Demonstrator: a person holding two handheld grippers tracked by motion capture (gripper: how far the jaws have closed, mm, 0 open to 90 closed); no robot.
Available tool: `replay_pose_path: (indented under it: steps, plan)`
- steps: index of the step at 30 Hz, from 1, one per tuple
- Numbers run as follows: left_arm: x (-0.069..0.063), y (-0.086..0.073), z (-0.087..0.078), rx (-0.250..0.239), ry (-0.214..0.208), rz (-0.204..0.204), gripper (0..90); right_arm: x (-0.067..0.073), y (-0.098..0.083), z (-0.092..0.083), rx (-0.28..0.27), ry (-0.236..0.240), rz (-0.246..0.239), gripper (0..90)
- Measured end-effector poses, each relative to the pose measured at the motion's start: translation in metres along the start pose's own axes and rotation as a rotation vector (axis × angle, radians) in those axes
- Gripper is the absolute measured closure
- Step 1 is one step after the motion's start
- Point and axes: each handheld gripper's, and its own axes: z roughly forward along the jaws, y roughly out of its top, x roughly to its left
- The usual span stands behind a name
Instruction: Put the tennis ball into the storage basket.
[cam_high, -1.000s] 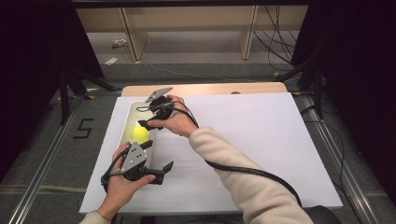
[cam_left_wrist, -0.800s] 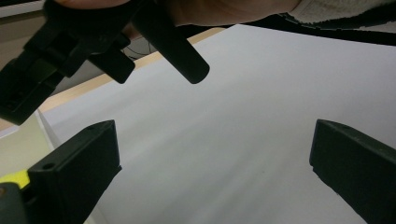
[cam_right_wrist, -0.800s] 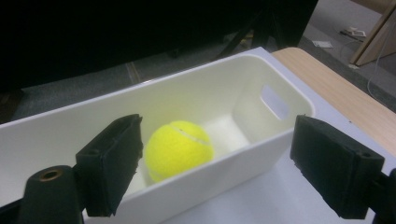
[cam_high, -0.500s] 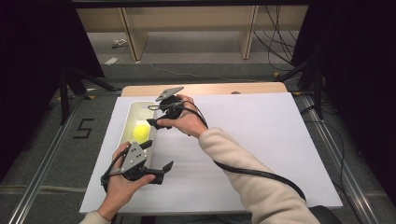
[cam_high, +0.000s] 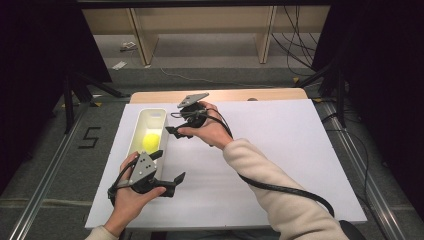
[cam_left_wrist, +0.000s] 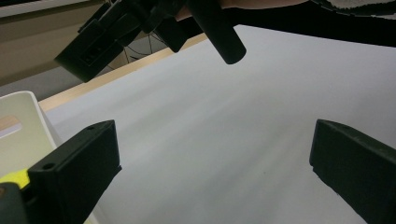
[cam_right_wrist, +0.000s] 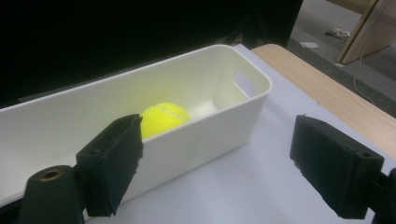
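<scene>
1. Ball (cam_high: 151, 142): a yellow tennis ball lies inside the long white bin (cam_high: 161, 116), about midway along it; the right gripper view shows it (cam_right_wrist: 164, 117) against the bin's inner wall (cam_right_wrist: 201, 79), toward the end with the handle slot.
2. Bin on the white sheet (cam_high: 280, 150) that covers the counter (cam_high: 235, 95), near the sheet's left edge, running lengthwise away from the person.
3. Right hand-held gripper (cam_high: 181, 129) held just beside the bin's right wall, near its far half, with its jaws spread wide and nothing between them; in its own view the jaws frame the bin's near wall and bare sheet.
4. Left hand-held gripper (cam_high: 167, 171) held at the bin's near end, low over the sheet, jaws also spread apart and gripping nothing; its own view looks across bare sheet, with the bin's corner (cam_left_wrist: 25, 126) at the left.
5. The two grippers are well apart, neither touching the ball.
</scene>
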Motion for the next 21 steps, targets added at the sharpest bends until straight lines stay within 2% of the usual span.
replay_pose_path:
  steps: [21]
  plan:
    - [0.0, 0.0, 0.0, -0.003, 0.004, -0.002, 1.1, -0.011, -0.017, -0.022, -0.002, -0.024, 0.024, 17.9]
